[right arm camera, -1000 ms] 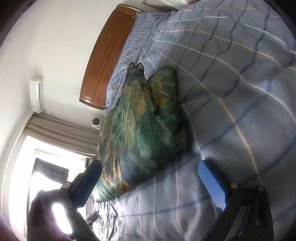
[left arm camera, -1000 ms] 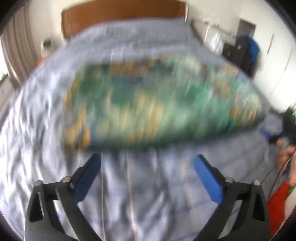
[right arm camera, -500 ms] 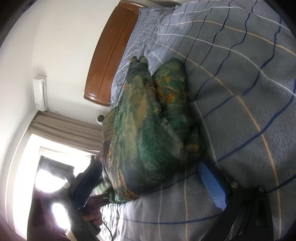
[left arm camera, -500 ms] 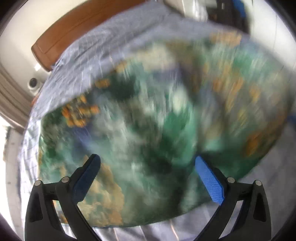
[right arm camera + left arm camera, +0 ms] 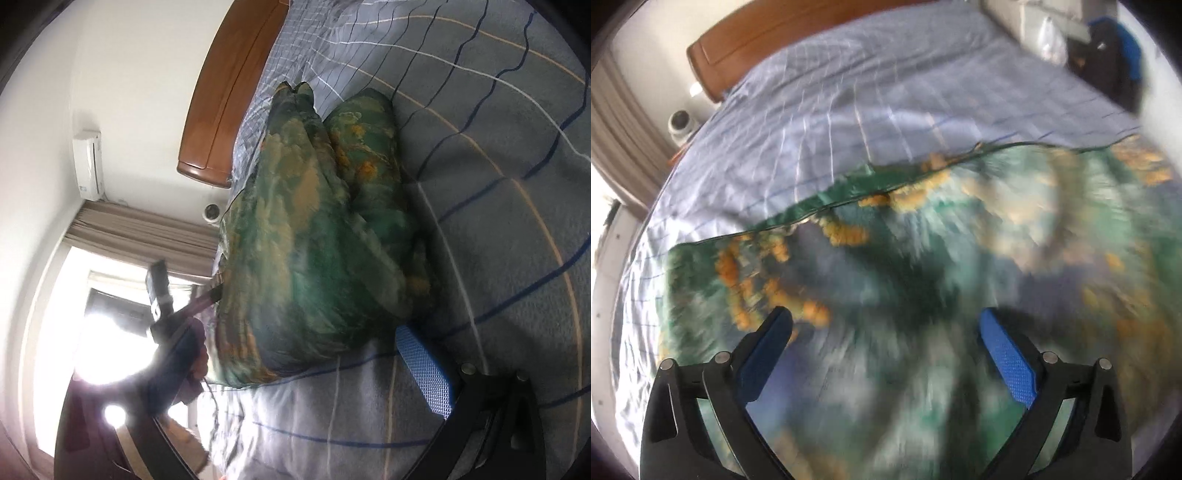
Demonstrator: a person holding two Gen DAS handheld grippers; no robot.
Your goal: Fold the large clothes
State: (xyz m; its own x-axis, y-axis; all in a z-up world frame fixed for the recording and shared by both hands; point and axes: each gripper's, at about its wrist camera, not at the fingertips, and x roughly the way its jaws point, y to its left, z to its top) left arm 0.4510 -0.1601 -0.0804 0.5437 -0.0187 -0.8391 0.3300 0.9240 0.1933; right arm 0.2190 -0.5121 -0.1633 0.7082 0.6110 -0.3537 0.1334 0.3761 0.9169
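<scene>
Green cloth (image 5: 923, 295) w/ orange and cream print lies on the bed (image 5: 849, 110), which has a grey-blue checked cover; in the right wrist view the cloth (image 5: 317, 236) is bunched into a thick folded heap, two rolls side by side, running from near the wooden headboard (image 5: 229, 96) toward the camera. Left gripper (image 5: 882, 332) hangs right over the cloth, fingers spread wide apart, blue pads (image 5: 1008, 358) clear on both sides, nothing btwn them; cloth under it is blurred, so can't tell if the tips touch it. Far edge of the cloth shows a dark green hem against the bed cover. Right gripper (image 5: 295, 354) sits low by the near end of the heap, fingers also spread wide; its right blue pad (image 5: 424, 373) is just beside the cloth's bottom edge, over the bed cover, other finger mostly lost in window glare. In the right wrist view the left gripper (image 5: 216, 293) reaches the cloth's left edge, held by a hand (image 5: 192, 365); contact too small to judge. Headboard (image 5: 798, 33) at top in left view, curtain (image 5: 147, 236) and wall AC unit (image 5: 88, 162) at left in right view, small round white object (image 5: 681, 125) beside the bed near the headboard.
</scene>
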